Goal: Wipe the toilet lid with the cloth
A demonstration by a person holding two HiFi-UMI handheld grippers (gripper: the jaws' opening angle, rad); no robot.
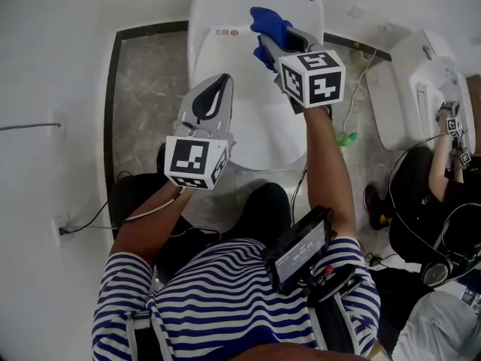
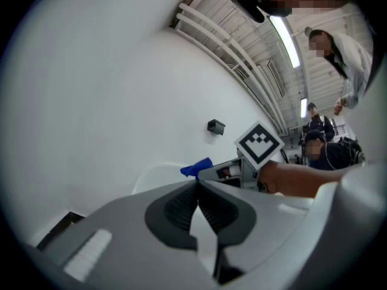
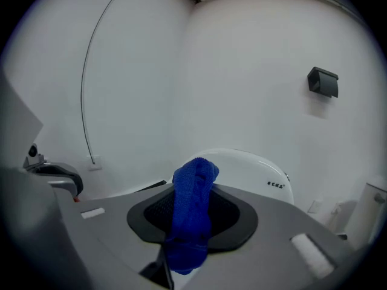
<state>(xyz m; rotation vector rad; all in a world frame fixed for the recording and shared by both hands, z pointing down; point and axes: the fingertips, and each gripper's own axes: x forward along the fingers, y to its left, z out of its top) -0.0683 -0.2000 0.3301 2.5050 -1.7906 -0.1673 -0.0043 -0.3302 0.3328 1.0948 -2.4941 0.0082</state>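
The glossy white plastic toilet lid (image 1: 252, 126) is sitting at the upper centre of the head view. The grey left gripper (image 1: 216, 89) is hovering over its left side, jaws pressed together on nothing. The right gripper (image 1: 267, 47) is pinching the crumpled blue woven cloth (image 1: 269, 22) above the lid's upper part

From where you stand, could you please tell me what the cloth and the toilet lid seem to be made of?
The cloth looks like microfibre or terry fabric, blue and matte: a fine looped, ribbed texture, bunching softly. The toilet lid is probably hard plastic, white and glossy: smooth with soft sheen, though glazed ceramic can't be ruled out.
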